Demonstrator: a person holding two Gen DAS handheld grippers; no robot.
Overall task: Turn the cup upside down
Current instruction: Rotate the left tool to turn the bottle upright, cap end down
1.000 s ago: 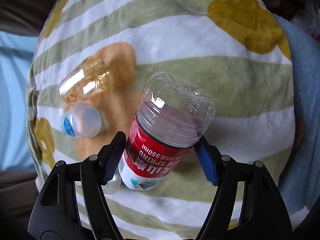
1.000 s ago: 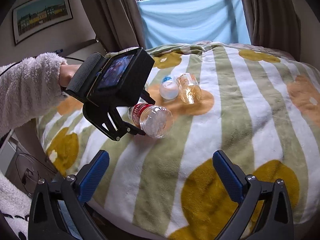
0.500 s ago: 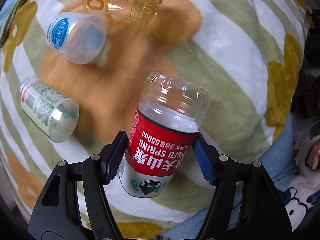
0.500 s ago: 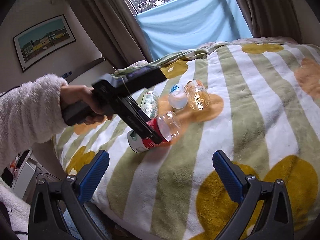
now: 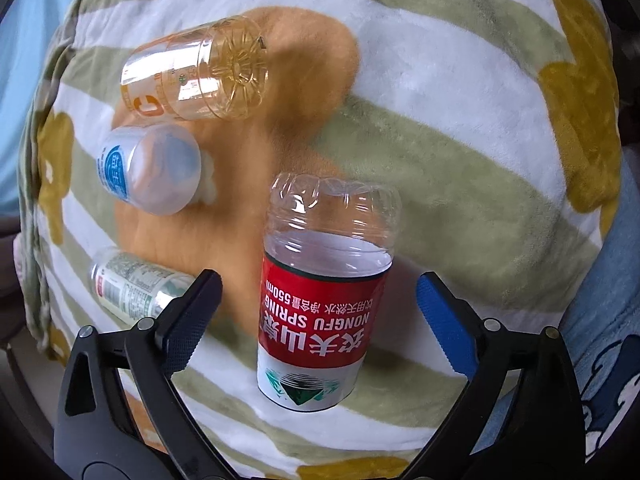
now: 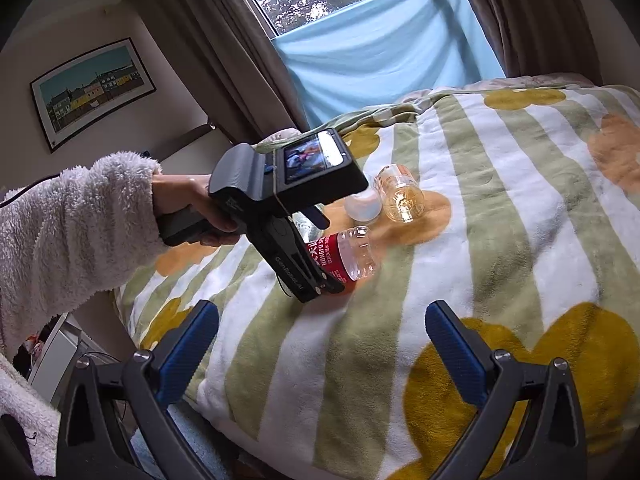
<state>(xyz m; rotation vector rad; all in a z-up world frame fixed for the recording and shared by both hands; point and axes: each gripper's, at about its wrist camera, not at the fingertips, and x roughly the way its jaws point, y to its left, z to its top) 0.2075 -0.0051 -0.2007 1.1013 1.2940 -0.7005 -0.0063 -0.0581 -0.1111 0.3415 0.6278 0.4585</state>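
A cut-down water bottle serving as the red-labelled cup (image 5: pixel 320 312) stands on a striped fleece blanket (image 5: pixel 460 128) spread over a bed, its label reading upside down and its moulded base pointing up, so the open mouth appears to face the fabric. The left gripper (image 5: pixel 316 304) sits released around it, both fingers clear of the label on either side, which suggests the cup is meant to stand on its own here. It rests toward the blanket's near edge, on a green stripe beside an orange patch, apart from three other cut bottles lying on their sides nearer the left edge: an amber cup (image 5: pixel 200 72), a white blue-labelled cup (image 5: pixel 148 172) and a green-labelled cup (image 5: pixel 132 288). Seen from the right wrist, the cup looks tilted on the soft pile, so whether it stands firmly is hard to judge. The right gripper (image 6: pixel 320 340) hangs wide apart and empty over the near edge, well back from the work. A hand (image 6: pixel 188 204) in a fluffy sleeve holds the left tool's grip.
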